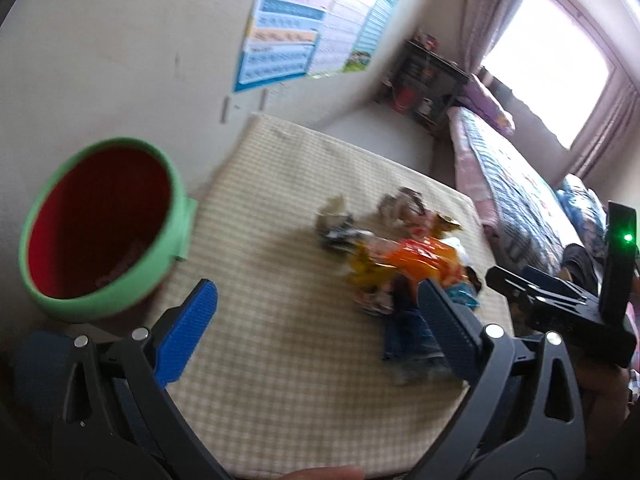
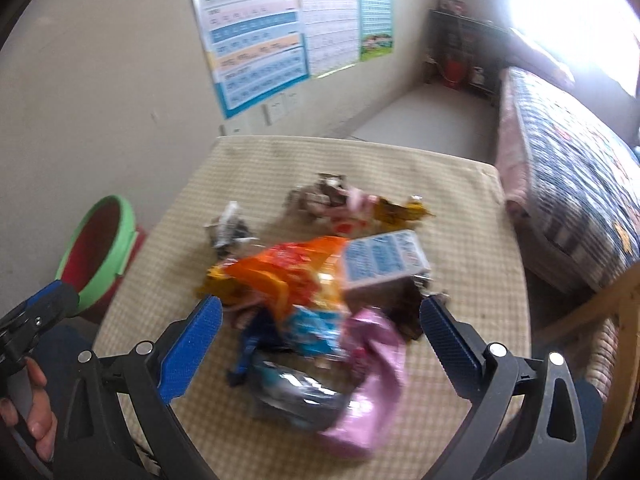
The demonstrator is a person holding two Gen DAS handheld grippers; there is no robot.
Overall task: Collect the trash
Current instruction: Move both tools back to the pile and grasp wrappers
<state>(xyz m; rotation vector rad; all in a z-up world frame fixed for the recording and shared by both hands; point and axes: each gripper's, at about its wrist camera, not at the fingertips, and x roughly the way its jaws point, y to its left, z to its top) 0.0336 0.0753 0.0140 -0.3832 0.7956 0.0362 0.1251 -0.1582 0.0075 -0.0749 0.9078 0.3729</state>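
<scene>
We see the bench [image 2: 472,216], covered in a beige checked cloth, standing against a pale wall with a bed [image 2: 572,168] along its far right side. A bin [image 1: 100,228] with a green rim and red inside sits off the bench's left edge, low beside the wall; something pinkish lies at its bottom, too blurred to identify.

The trash lies heaped on the bench, right of centre: an orange wrapper [image 2: 296,268] on top, a pale blue-printed carton [image 2: 384,264] touching its right side, a pink wrapper [image 2: 368,380] and a silvery one [image 2: 296,392] nearest us, and crumpled brown and grey scraps [image 2: 320,196] farther back.

Our left hand-held gripper [image 1: 316,316] hovers above the bench between bin and pile, tilted downward, its blue pads spread wide with nothing between them. Our right hand-held gripper [image 2: 320,328] hangs directly over the near part of the pile, angled down, jaws likewise released and straddling the wrappers without touching them. A hand [image 2: 28,404] grips the left tool's handle.
</scene>
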